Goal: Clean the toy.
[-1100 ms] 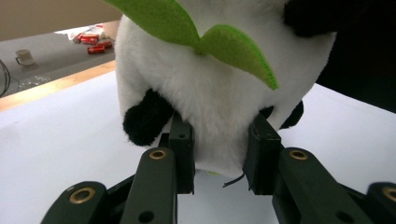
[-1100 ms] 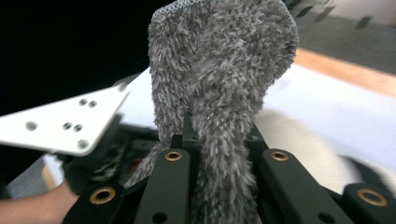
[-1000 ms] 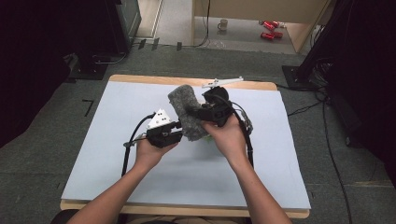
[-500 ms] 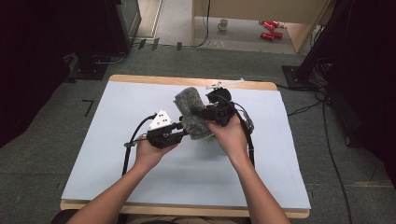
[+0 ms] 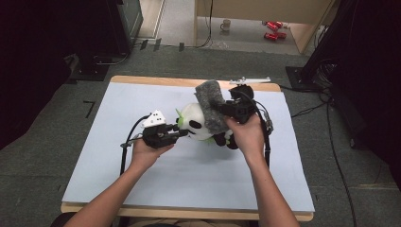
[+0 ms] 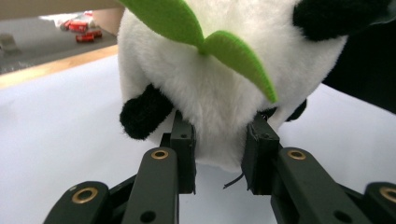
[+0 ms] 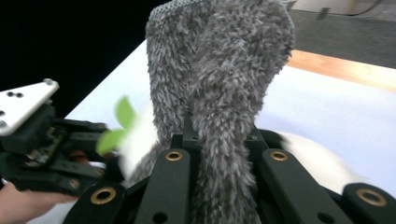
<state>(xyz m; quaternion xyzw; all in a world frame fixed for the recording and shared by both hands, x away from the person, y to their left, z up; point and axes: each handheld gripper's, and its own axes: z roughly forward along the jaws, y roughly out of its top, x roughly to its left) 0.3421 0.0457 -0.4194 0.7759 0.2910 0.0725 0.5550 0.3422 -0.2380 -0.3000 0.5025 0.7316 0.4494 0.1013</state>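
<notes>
Around the toy panda (image 5: 201,124), the table (image 5: 198,175) lies bare toward the person and to the left; a grey cloth (image 5: 210,109) blocks its right side.

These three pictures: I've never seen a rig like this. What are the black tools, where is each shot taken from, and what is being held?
A person sits at a table covered with a pale sheet and holds a hand-operated two-jaw gripper in each hand. The high view looks down from above; the forearms come in from the bottom. The other two views come from cameras riding on the grippers, looking along their black jaws.

The left gripper is shut on a plush panda, white and black with green felt leaves; in the left gripper view its pads press into the panda's fur.

The right gripper is shut on a shaggy grey cloth, which stands up between the jaws in the right gripper view, over the panda.
</notes>
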